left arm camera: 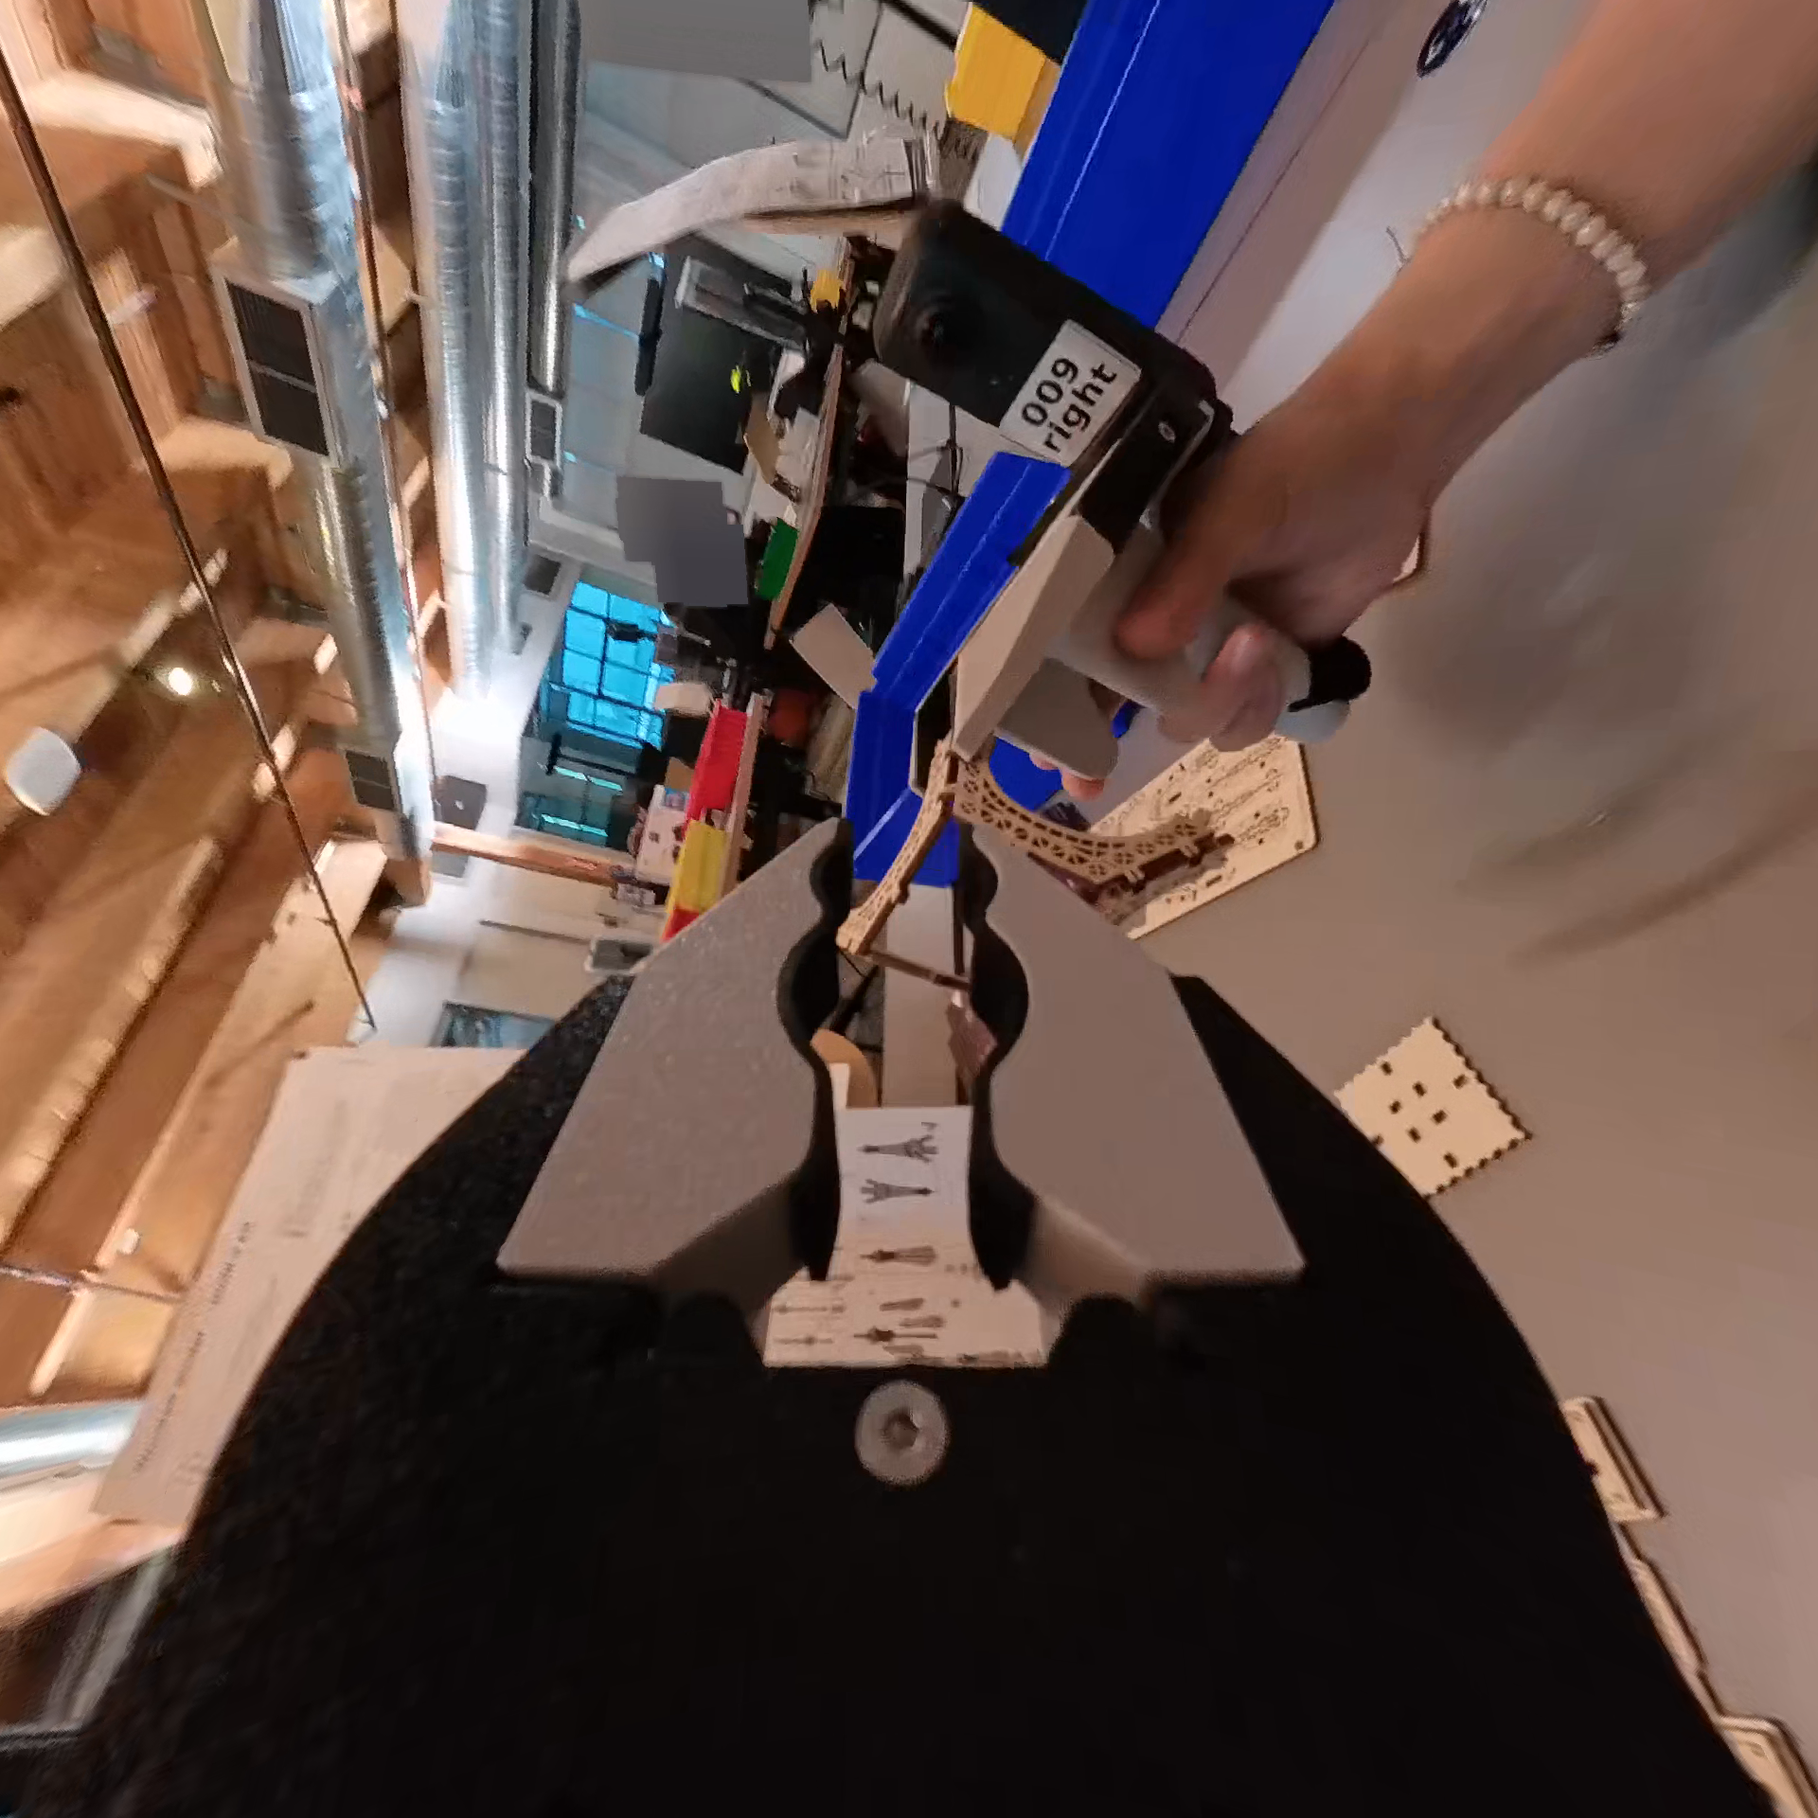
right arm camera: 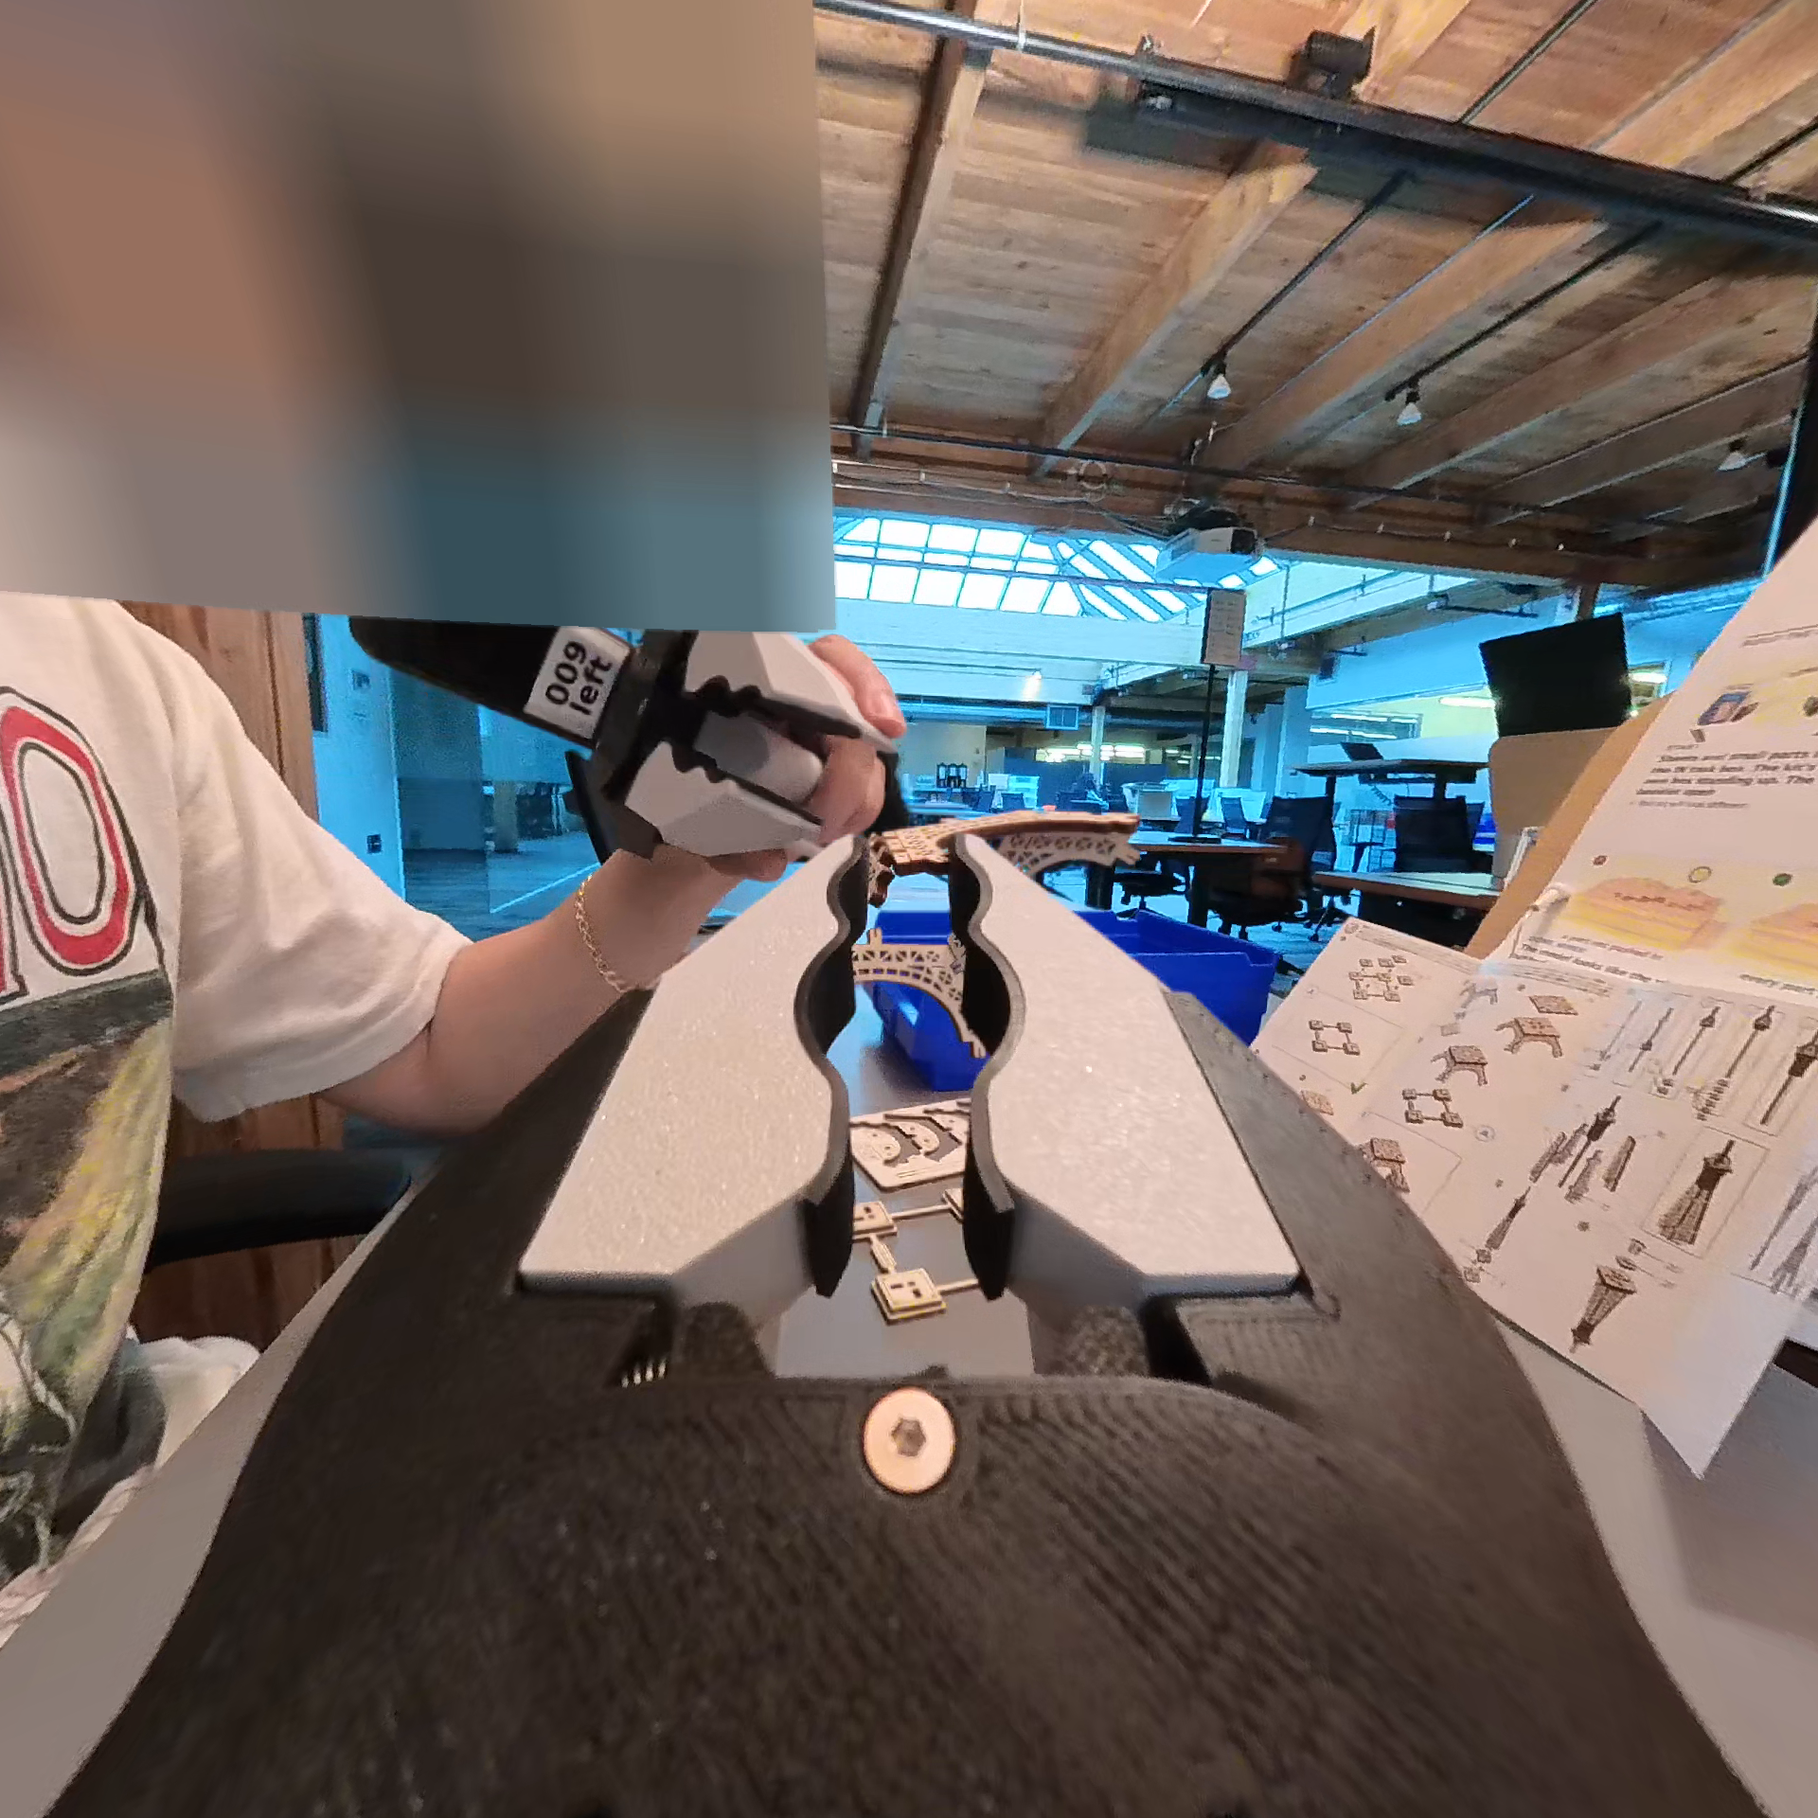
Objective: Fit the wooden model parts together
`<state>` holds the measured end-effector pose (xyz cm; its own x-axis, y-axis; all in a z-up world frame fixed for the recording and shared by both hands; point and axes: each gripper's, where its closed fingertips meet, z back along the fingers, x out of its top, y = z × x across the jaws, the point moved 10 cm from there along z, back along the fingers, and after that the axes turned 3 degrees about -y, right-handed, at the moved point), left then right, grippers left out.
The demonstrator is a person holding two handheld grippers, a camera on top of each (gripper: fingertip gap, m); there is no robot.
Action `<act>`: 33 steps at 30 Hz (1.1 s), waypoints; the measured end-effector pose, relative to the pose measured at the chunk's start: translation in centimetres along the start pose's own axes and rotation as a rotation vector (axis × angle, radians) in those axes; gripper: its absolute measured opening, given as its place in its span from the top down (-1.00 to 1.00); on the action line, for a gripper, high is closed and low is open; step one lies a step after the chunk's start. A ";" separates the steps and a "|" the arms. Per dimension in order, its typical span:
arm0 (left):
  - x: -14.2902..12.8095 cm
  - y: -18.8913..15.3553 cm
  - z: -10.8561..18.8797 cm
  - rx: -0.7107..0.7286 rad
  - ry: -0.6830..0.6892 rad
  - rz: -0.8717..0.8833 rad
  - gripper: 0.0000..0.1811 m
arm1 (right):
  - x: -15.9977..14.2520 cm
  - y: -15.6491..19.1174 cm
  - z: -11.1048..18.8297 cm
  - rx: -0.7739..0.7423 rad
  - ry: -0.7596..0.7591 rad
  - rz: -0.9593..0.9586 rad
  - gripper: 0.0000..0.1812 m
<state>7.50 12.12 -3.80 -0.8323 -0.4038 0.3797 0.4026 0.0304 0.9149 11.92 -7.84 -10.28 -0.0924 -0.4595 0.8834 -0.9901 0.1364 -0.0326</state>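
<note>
The wooden model is a lattice tower base with arched legs, held up above the grey table. My right gripper is shut on its top joint, and one arched leg shows between its fingers. In the left wrist view the right gripper holds the model from above. My left gripper is open, and the end of one lattice leg reaches in between its fingertips. It also shows in the right wrist view, just left of the model.
A wooden parts sheet and a square plate with slots lie on the table. A blue bin stands behind the model. A printed instruction sheet leans at the right. More cut-out sheets lie below the right gripper. My two grippers' fingertips are within a few centimetres of each other.
</note>
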 end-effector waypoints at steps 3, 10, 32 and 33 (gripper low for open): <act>-0.2 -0.5 -0.8 -0.045 0.064 0.025 0.69 | -0.1 0.2 -0.2 0.005 0.010 0.003 0.86; -0.4 -1.2 -1.7 -0.141 0.068 0.165 0.56 | -0.2 0.4 -0.3 0.021 0.006 0.000 0.88; -1.2 -1.4 -2.5 -0.137 0.169 0.209 0.66 | -0.4 0.4 -0.5 -0.002 -0.008 -0.018 0.90; -1.2 -1.3 -2.4 -0.130 0.173 0.222 0.65 | -0.4 0.2 -0.4 -0.018 -0.028 -0.051 0.90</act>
<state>8.94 10.34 -5.75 -0.6455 -0.5508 0.5291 0.6222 0.0225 0.7825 11.82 -7.33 -10.45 -0.0455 -0.4909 0.8700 -0.9916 0.1278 0.0203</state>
